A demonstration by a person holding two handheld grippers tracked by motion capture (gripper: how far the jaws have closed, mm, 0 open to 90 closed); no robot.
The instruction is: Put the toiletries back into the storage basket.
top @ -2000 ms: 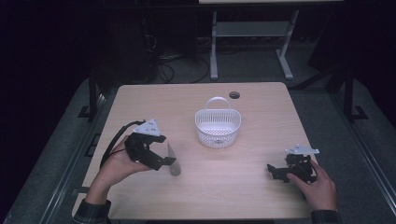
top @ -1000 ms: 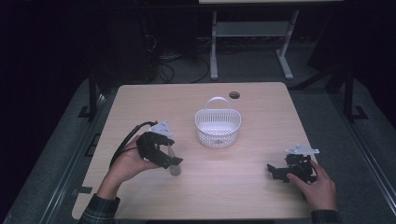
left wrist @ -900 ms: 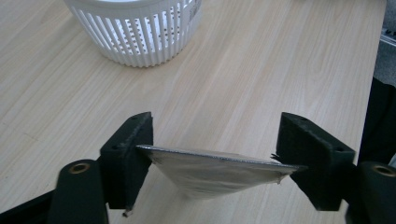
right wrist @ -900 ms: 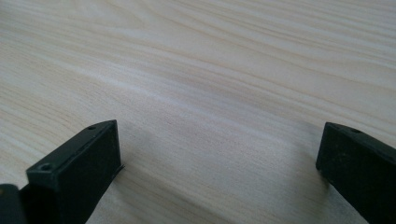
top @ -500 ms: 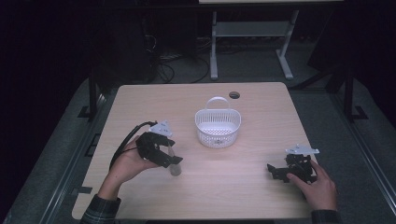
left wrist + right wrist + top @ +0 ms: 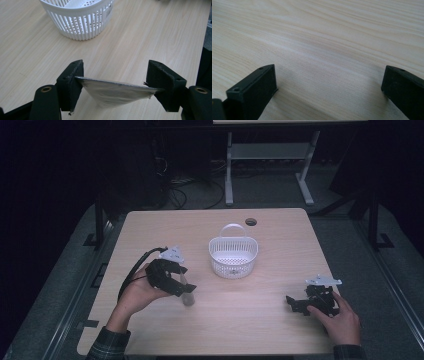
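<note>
My left tool is clamped on a flat silvery foil pouch, gripped edge to edge so that the pouch spans the gap between the two black jaws. In the left gripper view the upper seam runs straight from one jaw to the other, and the body below it sags and narrows, which suggests a thin, flexible laminate with little stiffness of its own; the surface is smooth, grey and faintly wrinkled. Gripping by both side edges keeps the pouch spread and, in my judgement, stops it from folding during carriage. In the high view the pouch hangs at the near-left part of the worktop, near and to the left of the white plastic basket; whether its lower end touches the surface I cannot tell. The basket is round, with vertical slotted walls, a perforated floor and an arched handle on its far rim, and its open top makes it the likely receptacle. My right tool rests low at the near-right of the worktop with its jaws spread wide and nothing between them, evidently parked clear of the left hand's path. The worktop is pale wood-grain laminate, matte and level.
</note>
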